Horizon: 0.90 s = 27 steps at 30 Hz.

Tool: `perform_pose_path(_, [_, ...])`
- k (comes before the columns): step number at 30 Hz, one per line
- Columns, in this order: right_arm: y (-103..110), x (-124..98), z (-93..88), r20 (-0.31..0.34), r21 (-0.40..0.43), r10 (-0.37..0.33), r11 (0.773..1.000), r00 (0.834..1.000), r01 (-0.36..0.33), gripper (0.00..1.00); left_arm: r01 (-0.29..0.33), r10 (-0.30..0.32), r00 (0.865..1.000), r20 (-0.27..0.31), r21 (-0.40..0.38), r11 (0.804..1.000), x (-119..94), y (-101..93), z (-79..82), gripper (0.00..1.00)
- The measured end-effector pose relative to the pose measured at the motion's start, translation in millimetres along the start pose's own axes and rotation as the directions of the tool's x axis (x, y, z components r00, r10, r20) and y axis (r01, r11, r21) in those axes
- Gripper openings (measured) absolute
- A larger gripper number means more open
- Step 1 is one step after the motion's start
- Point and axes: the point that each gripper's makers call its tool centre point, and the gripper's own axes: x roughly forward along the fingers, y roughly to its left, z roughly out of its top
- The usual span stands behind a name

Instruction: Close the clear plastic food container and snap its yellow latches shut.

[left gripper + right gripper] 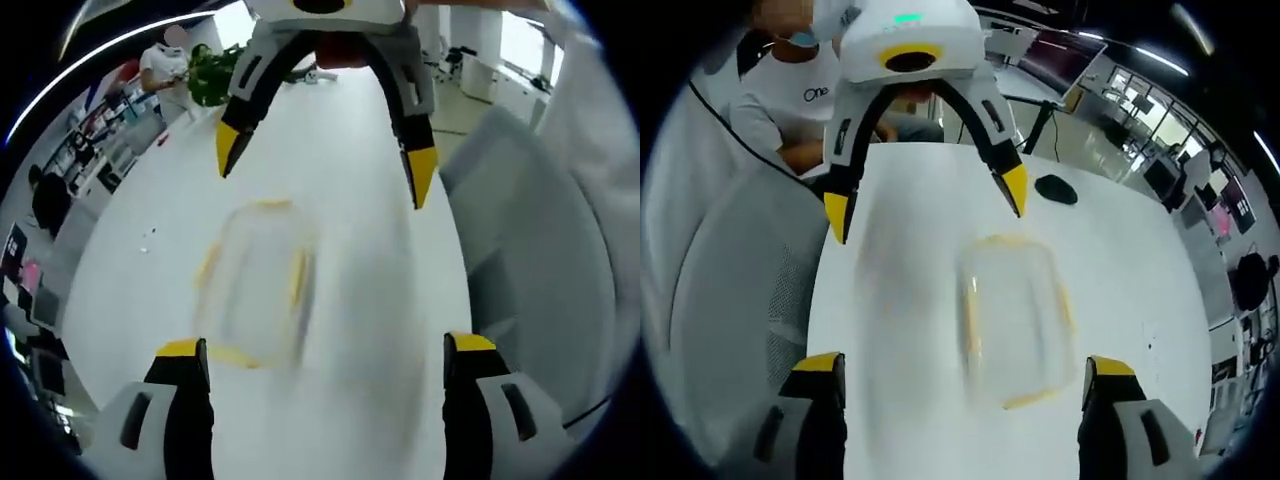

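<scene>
I saw the clear food container (pixel 255 285) lying blurred on the white table (pixel 130 260), between my left gripper (pixel 325 350) and right gripper (pixel 960 365), both with jaws spread and empty. It looked light, slippery; I'd press its yellow latches (pixel 969 315).

A person's white shirt (pixel 790 95) reads "One", partly cut off.

Both views look down from opposite ends, sharing the seemingly blurred container (pixel 255 280).
</scene>
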Motion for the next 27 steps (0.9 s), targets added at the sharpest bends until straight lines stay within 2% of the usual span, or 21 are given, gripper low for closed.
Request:
perform_pose_path(4, [8, -7, 5.3, 0.044, 0.017, -0.016, 1.000, 0.999, 0.016, 0.99, -0.026, 0.028, 0.998, 0.051, -0.036, 0.999, -8, -4.9, 4.0, 0.95])
perform_pose_path(9, [20, -15, 15.4, 0.144, 0.085, -0.034, 0.996, 0.989, 0.022, 0.99, -0.052, 0.063, 0.991, 0.121, -0.088, 0.995, -19, -12.9, 7.1, 0.95])
perform_pose_path(14, [32, -18, 11.0, 0.198, 0.136, -0.059, 0.990, 0.978, 0.032, 0.99, -0.073, 0.101, 0.970, 0.222, -0.129, 0.989, -31, -19.5, 13.7, 0.93])
perform_pose_path(15, [33, -20, 10.5, 0.204, 0.144, -0.068, 0.989, 0.977, 0.038, 0.99, -0.069, 0.098, 0.971, 0.217, -0.137, 0.988, -32, -22.4, 10.8, 0.93])
perform_pose_path(16, [33, -22, 12.2, 0.224, 0.165, -0.080, 0.985, 0.971, 0.043, 0.99, -0.062, 0.094, 0.970, 0.225, -0.147, 0.987, -32, -24.7, 10.7, 0.94])
perform_pose_path(18, [30, -32, 15.2, 0.277, 0.196, -0.139, 0.977, 0.951, 0.086, 0.99, -0.059, 0.093, 0.970, 0.223, -0.158, 0.986, -33, -28.5, 7.7, 0.90])
perform_pose_path(20, [29, -38, 13.7, 0.300, 0.222, -0.172, 0.969, 0.938, 0.106, 0.99, -0.053, 0.115, 0.951, 0.286, -0.217, 0.975, -38, -30.6, 15.2, 0.91])
perform_pose_path(21, [29, -42, 13.0, 0.321, 0.247, -0.191, 0.962, 0.928, 0.113, 0.99, -0.058, 0.131, 0.945, 0.301, -0.239, 0.969, -40, -29.7, 16.6, 0.92])
perform_pose_path(22, [30, -43, 12.3, 0.326, 0.252, -0.194, 0.961, 0.925, 0.113, 0.99, -0.060, 0.141, 0.938, 0.317, -0.253, 0.966, -42, -30.1, 18.0, 0.93])
perform_pose_path(25, [35, -50, 5.2, 0.334, 0.283, -0.206, 0.953, 0.920, 0.111, 0.99, -0.039, 0.140, 0.929, 0.342, -0.286, 0.957, -45, -39.4, 17.0, 0.95])
perform_pose_path(27, [39, -56, 5.7, 0.363, 0.324, -0.227, 0.940, 0.904, 0.105, 0.99, -0.050, 0.155, 0.923, 0.351, -0.291, 0.955, -47, -45.8, 15.6, 0.96])
